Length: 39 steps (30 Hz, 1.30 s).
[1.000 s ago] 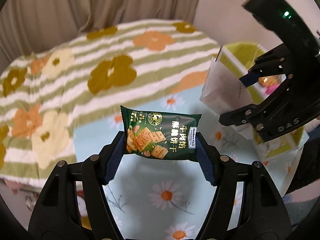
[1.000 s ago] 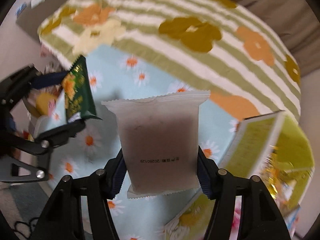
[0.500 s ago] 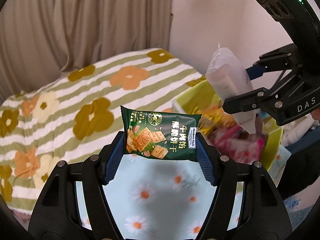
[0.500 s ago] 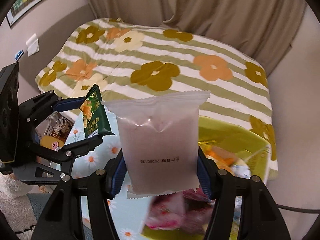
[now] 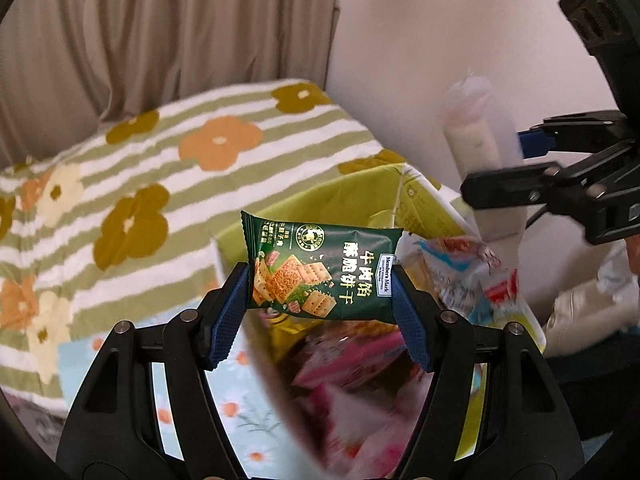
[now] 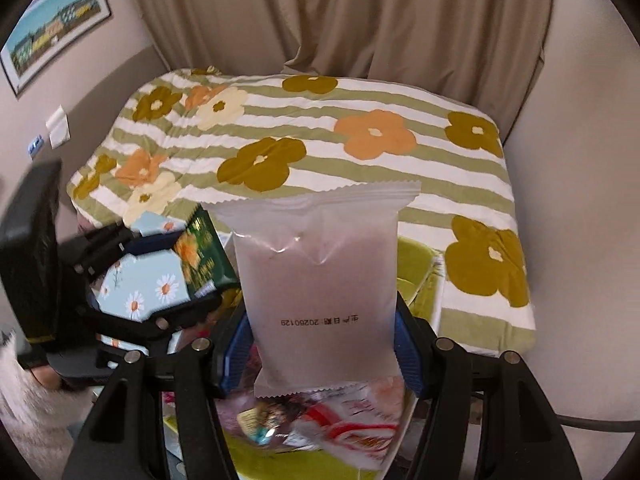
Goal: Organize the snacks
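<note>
My left gripper (image 5: 322,304) is shut on a dark green cracker packet (image 5: 324,272), held flat above the yellow-green snack box (image 5: 424,204). My right gripper (image 6: 318,340) is shut on a frosted white packet (image 6: 320,288), held upright over the same box (image 6: 418,264). In the left wrist view the white packet (image 5: 478,136) and the right gripper (image 5: 540,188) show blurred at the right. In the right wrist view the green packet (image 6: 204,256) and the left gripper (image 6: 168,280) show at the left. The box holds several mixed snack packets (image 5: 460,268).
A bed with a green-striped flower blanket (image 6: 320,140) lies behind the box. A light blue daisy-print cloth (image 5: 240,392) lies under the box's left side. Beige curtains (image 5: 168,32) and bare walls are behind. A framed picture (image 6: 52,28) hangs at the upper left.
Both grippers have moved over the snack box with their packets still held. The box now fills the lower part of both views, and the left gripper sits closer to the right one.
</note>
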Motion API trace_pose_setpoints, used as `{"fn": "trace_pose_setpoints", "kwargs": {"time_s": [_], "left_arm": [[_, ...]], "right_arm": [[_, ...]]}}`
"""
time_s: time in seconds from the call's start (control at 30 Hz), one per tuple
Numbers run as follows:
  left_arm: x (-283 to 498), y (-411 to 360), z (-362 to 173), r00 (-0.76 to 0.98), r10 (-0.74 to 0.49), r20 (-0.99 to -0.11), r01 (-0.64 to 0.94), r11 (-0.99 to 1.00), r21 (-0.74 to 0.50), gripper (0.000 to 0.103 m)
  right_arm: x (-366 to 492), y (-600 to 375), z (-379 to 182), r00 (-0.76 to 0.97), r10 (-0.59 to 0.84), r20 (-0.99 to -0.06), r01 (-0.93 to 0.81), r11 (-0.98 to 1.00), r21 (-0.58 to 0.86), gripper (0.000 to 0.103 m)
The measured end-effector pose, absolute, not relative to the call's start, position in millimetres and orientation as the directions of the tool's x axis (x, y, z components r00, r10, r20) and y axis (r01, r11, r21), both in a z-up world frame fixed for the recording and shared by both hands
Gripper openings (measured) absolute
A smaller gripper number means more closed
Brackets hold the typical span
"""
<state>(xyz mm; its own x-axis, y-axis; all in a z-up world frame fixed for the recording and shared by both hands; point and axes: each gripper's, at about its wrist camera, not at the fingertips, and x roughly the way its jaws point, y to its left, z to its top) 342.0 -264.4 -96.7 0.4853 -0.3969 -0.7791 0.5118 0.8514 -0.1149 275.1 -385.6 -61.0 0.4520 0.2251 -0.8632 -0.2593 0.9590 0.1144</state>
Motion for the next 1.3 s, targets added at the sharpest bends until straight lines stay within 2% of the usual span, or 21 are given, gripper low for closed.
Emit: {"fn": "trace_pose_setpoints", "kwargs": {"time_s": [0.13,0.2,0.23,0.27,0.4,0.57,0.93,1.0,1.03,1.07,1.3], "left_arm": [[358,-283,-118,0.437,-0.368,-0.821,0.465,0.873,-0.144,0.068],[362,-285,-126,0.412,-0.364,-0.835,0.456,0.876,-0.156,0.079],[365,-287,-131,0.397,-0.354,-0.847,0.45,0.879,-0.157,0.094],[365,-288,-135,0.384,-0.345,-0.856,0.444,0.882,-0.157,0.103],[357,-278,-142,0.365,-0.327,-0.872,0.413,0.896,-0.163,0.103],[344,-256,-137,0.437,-0.236,-0.868,0.348,0.934,-0.079,0.103],[323,-221,-132,0.469,-0.178,-0.865,0.217,0.973,-0.082,0.103],[315,-216,-131,0.473,-0.159,-0.867,0.2,0.977,-0.07,0.103],[311,-214,-130,0.476,-0.15,-0.867,0.193,0.979,-0.063,0.103],[307,-212,-128,0.48,-0.143,-0.866,0.187,0.981,-0.058,0.103],[285,-202,-106,0.525,-0.139,-0.84,0.183,0.982,-0.048,0.103]], "right_arm": [[288,-398,-70,0.447,0.265,-0.854,-0.258,0.953,0.161,0.058],[293,-401,-75,0.442,0.278,-0.853,-0.256,0.95,0.177,0.058],[294,-403,-77,0.438,0.289,-0.851,-0.252,0.949,0.192,0.058],[295,-404,-80,0.434,0.302,-0.849,-0.246,0.946,0.211,0.058],[301,-409,-87,0.428,0.301,-0.852,-0.222,0.949,0.224,0.058],[306,-406,-102,0.386,0.315,-0.867,-0.213,0.945,0.248,0.058],[300,-376,-146,0.21,0.33,-0.92,-0.318,0.913,0.255,0.061],[295,-382,-141,0.24,0.361,-0.901,-0.309,0.908,0.282,0.072],[293,-384,-137,0.259,0.368,-0.893,-0.302,0.909,0.287,0.087],[290,-386,-131,0.283,0.37,-0.885,-0.298,0.911,0.285,0.095],[258,-382,-93,0.438,0.344,-0.83,-0.283,0.93,0.235,0.095]]}}
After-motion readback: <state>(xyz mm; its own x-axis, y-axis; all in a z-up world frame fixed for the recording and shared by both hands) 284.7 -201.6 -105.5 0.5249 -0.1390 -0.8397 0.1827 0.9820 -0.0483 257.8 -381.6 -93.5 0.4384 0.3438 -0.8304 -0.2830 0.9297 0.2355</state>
